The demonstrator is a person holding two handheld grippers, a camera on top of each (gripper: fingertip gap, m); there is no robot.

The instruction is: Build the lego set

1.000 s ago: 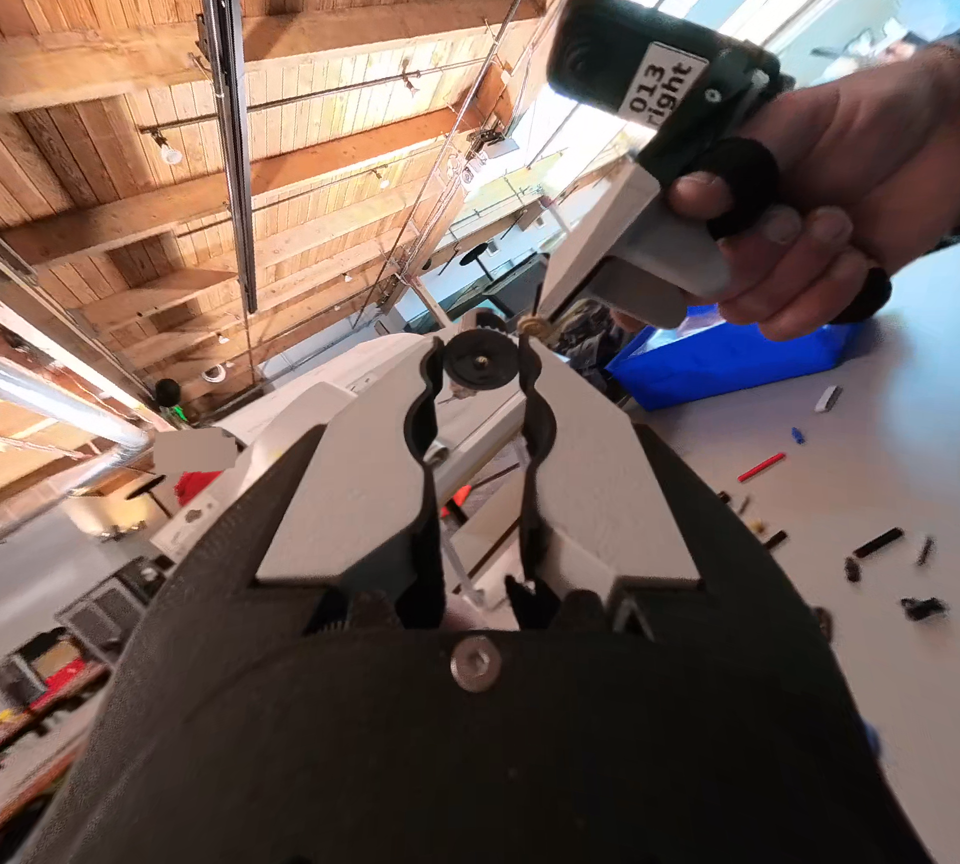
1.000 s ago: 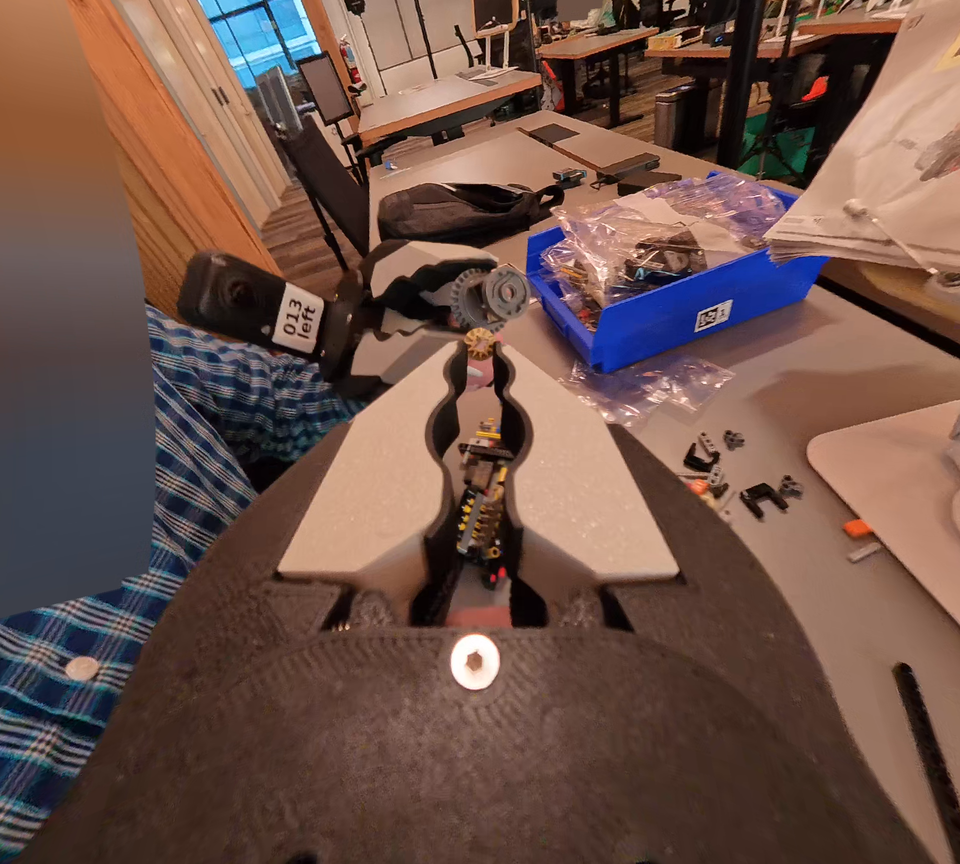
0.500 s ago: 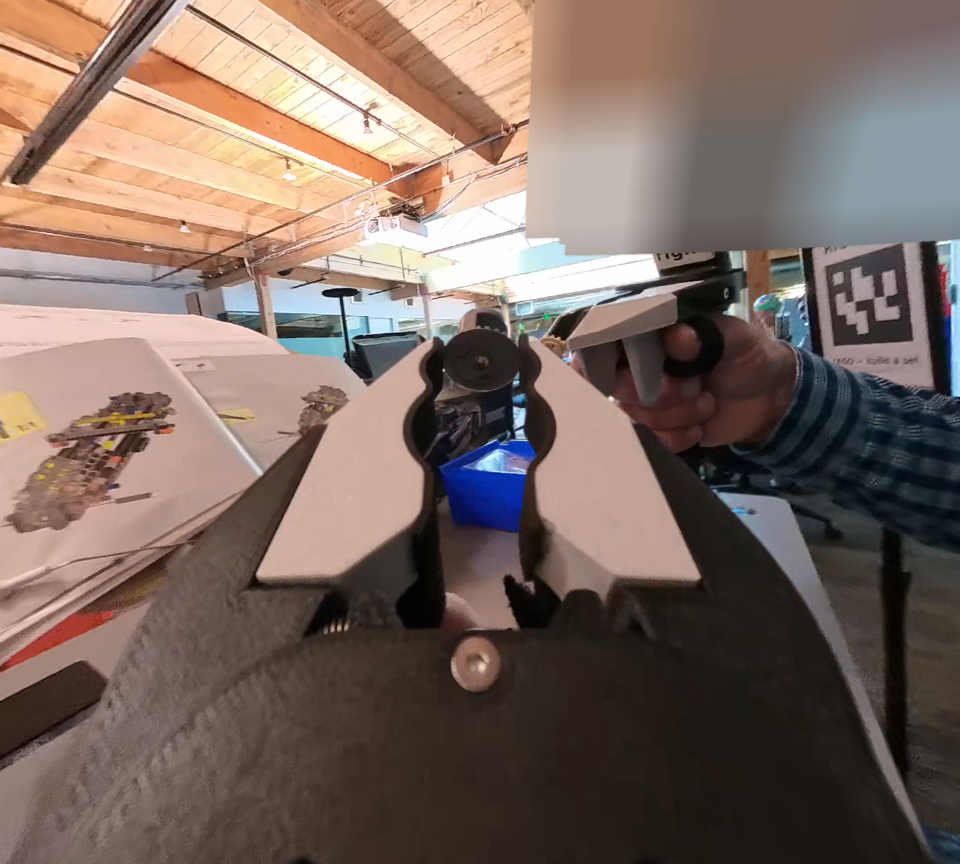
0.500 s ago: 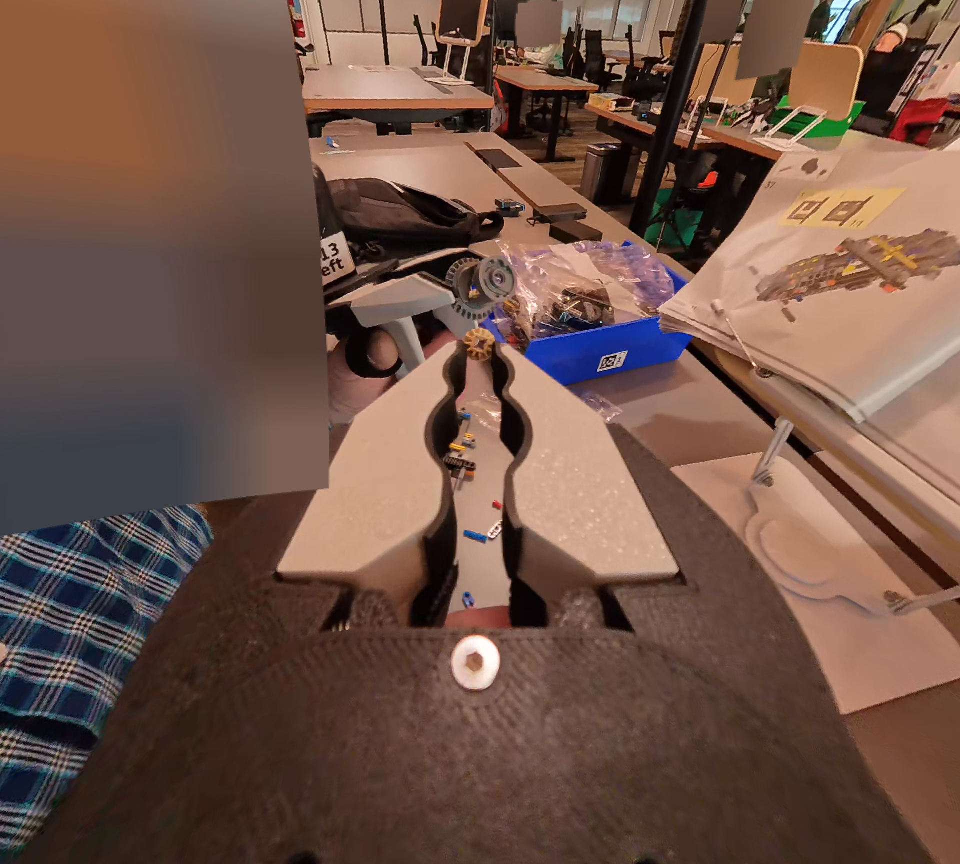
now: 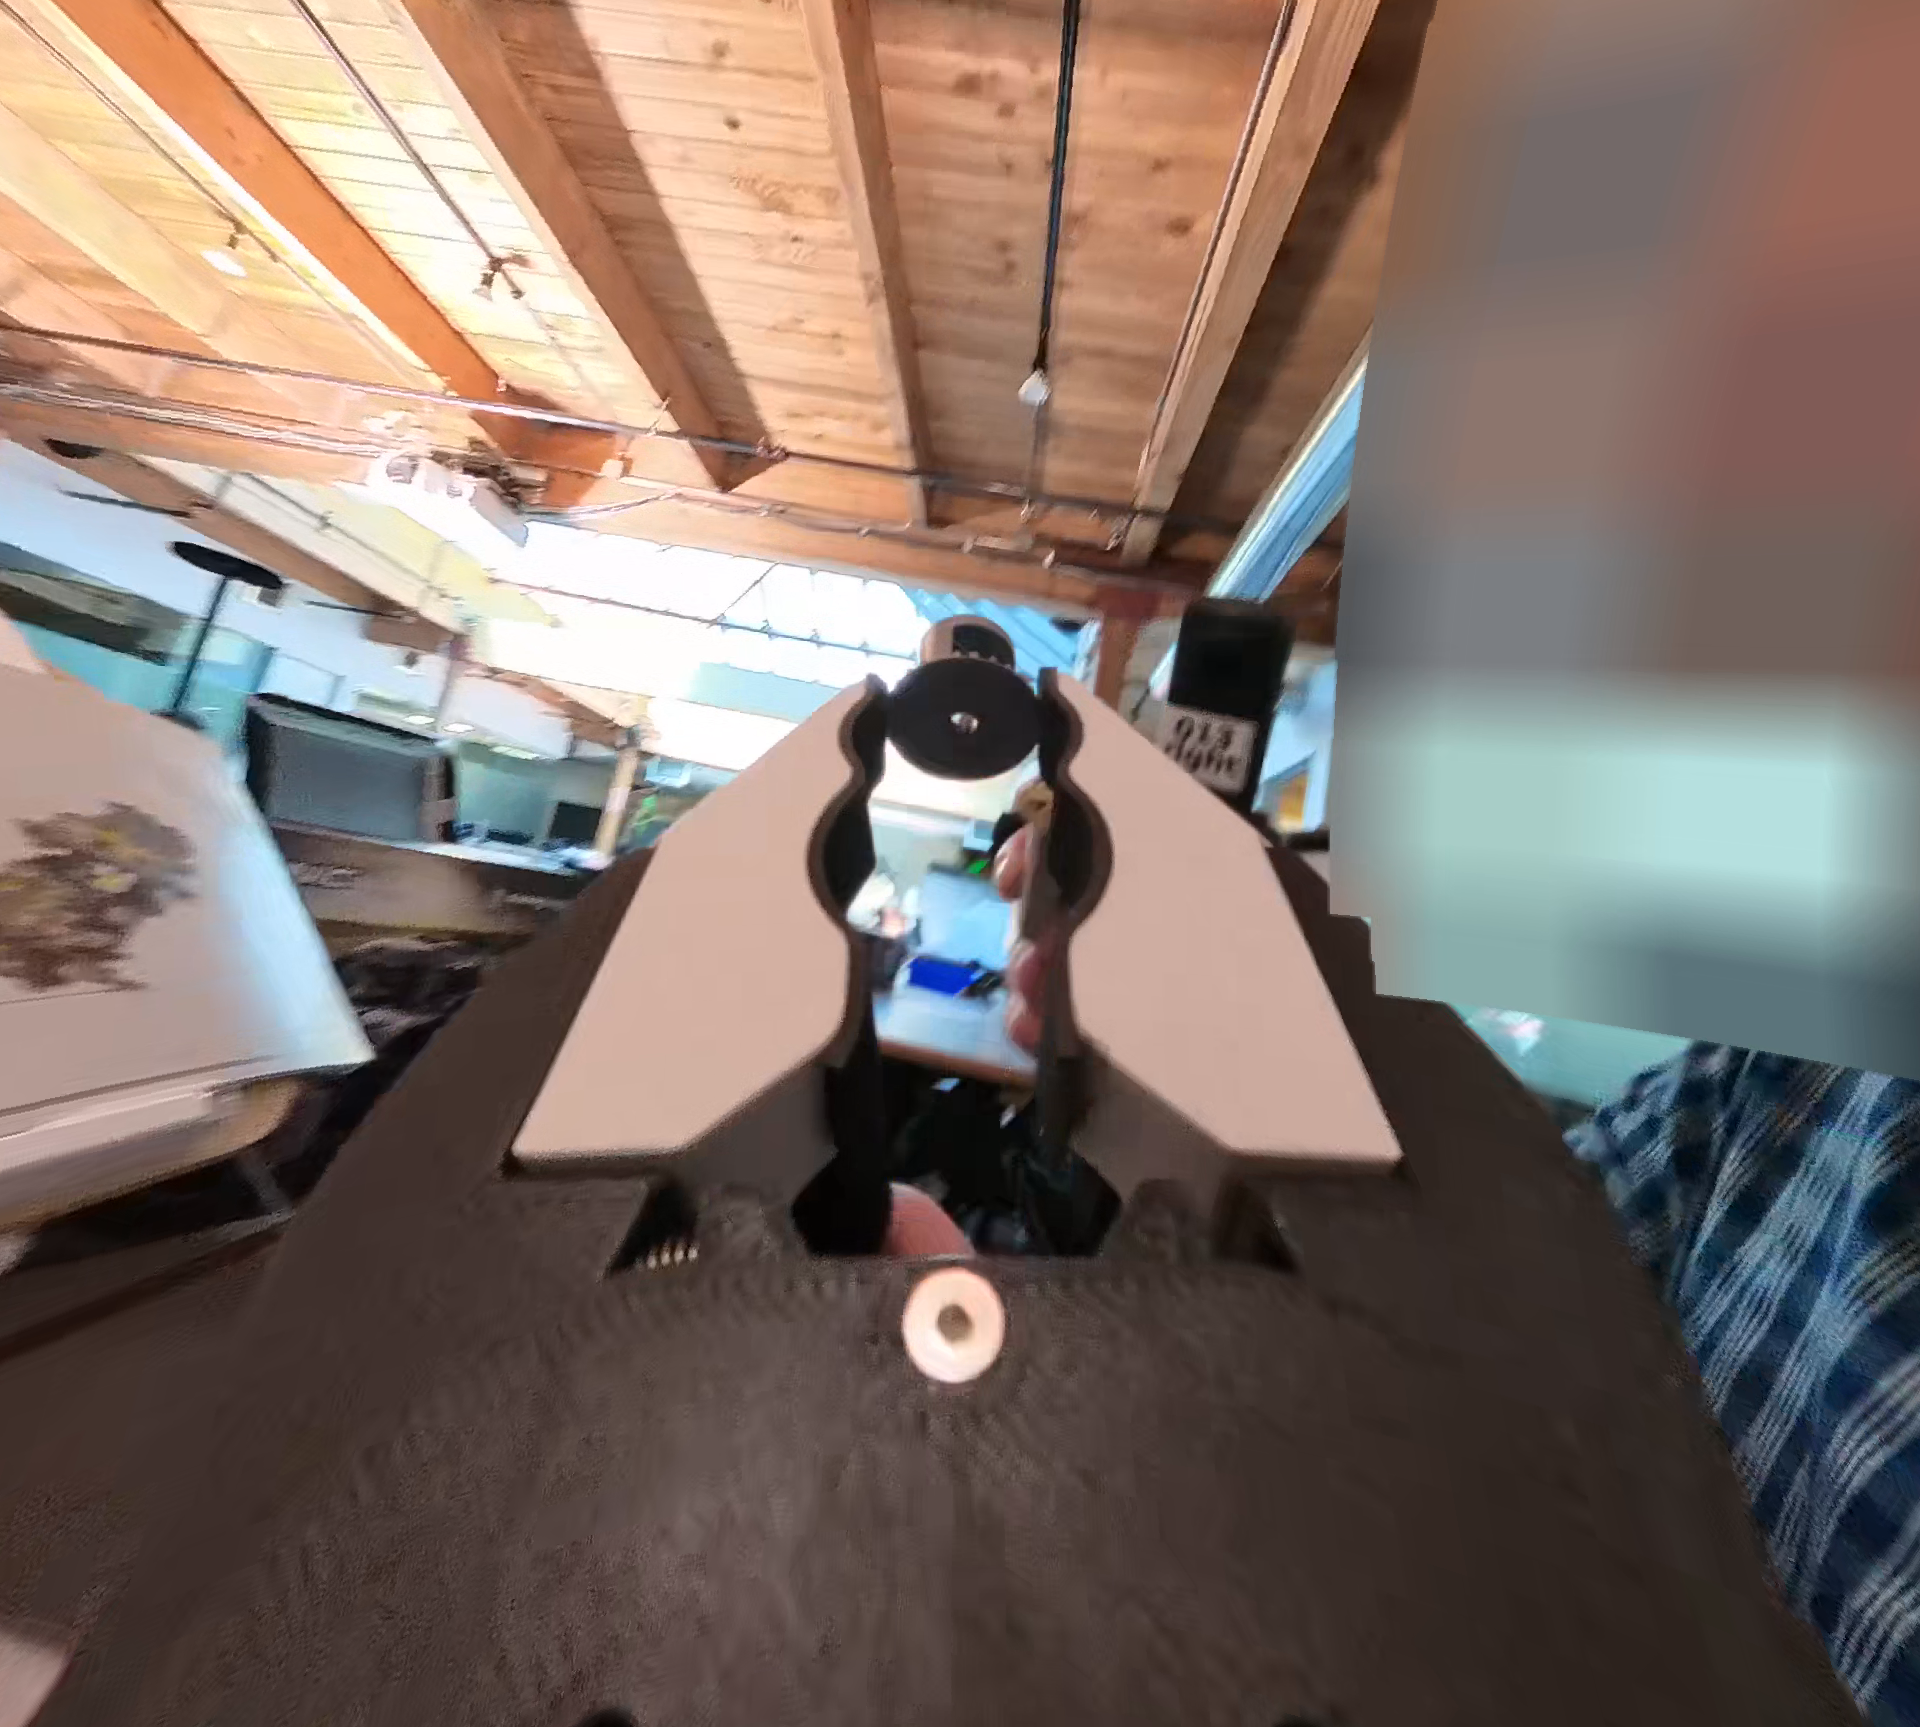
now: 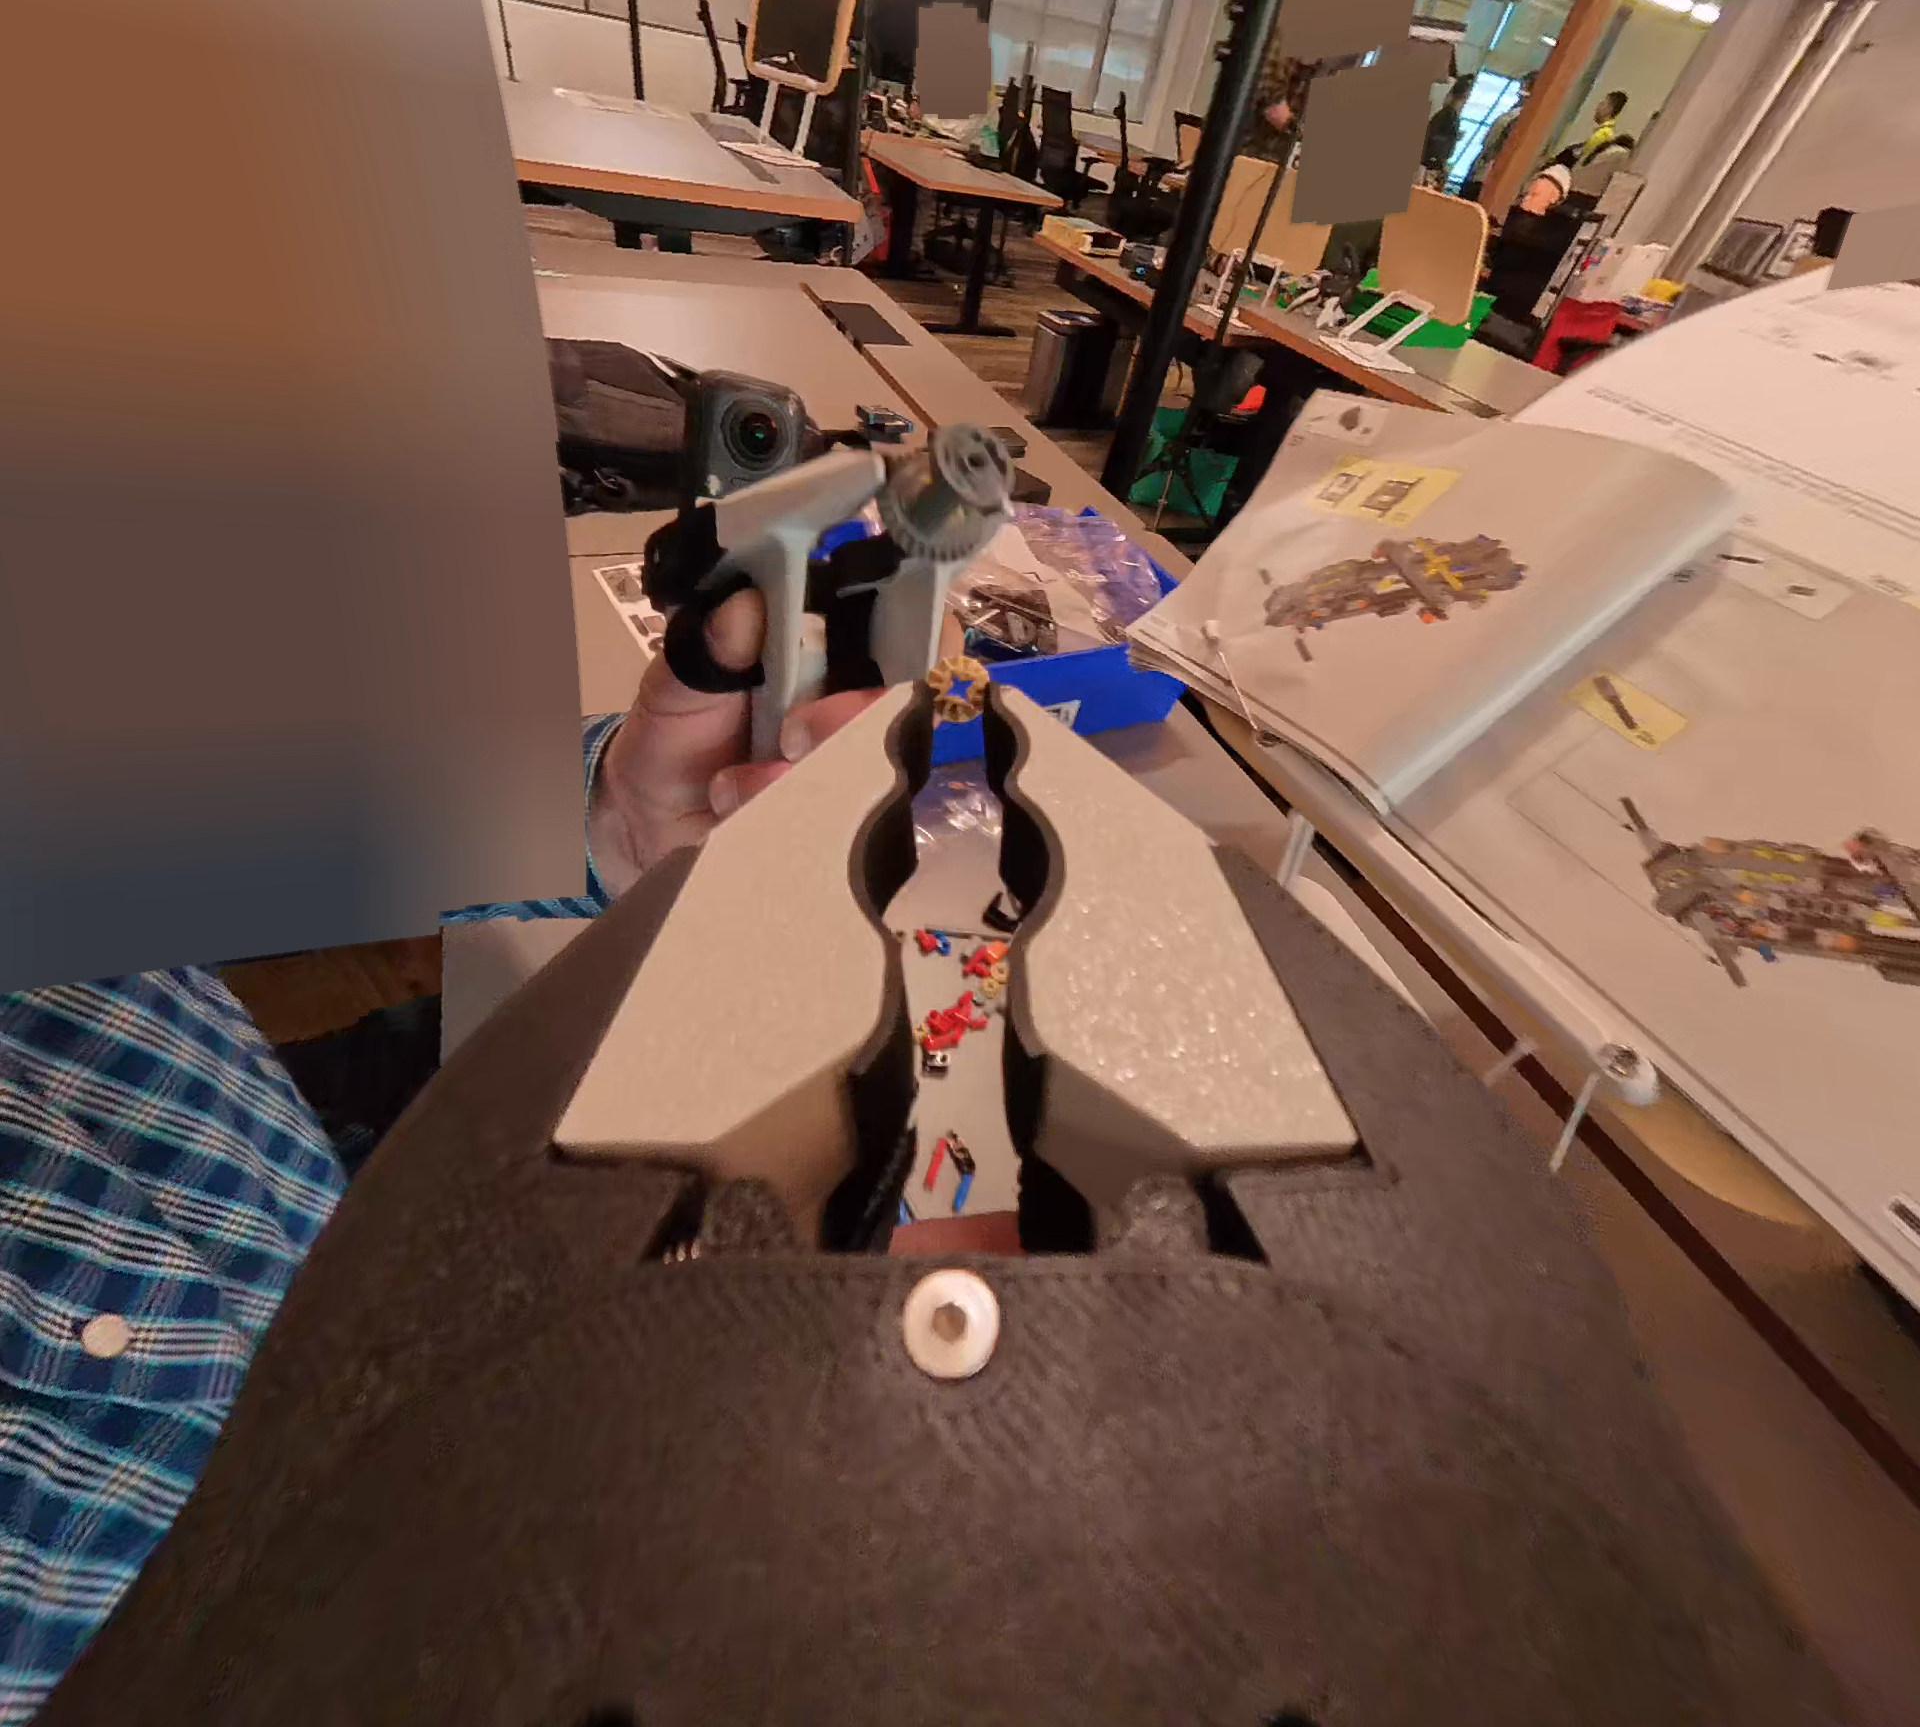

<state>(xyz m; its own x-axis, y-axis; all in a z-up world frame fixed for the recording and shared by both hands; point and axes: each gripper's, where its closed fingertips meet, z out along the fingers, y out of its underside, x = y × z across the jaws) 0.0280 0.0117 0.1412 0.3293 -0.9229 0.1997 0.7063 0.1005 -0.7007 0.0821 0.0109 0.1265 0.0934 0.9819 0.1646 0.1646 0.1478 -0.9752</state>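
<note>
Left gripper (image 5: 961, 727) tilted up toward wooden beam ceiling (image 5: 727, 119), fingertips clamped on a dark round gear piece (image 5: 961, 732). Right gripper (image 5: 1216, 721) partly visible just behind and right of it, a hand (image 5: 1023, 929) seen through the finger gap. Open instruction booklet (image 5: 114, 908) at left edge, blurred. Plaid sleeve (image 5: 1787, 1262) lower right.

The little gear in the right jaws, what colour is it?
The little gear is tan with a blue centre, pinched at the right gripper tips. The right wrist view shows it best.
</note>
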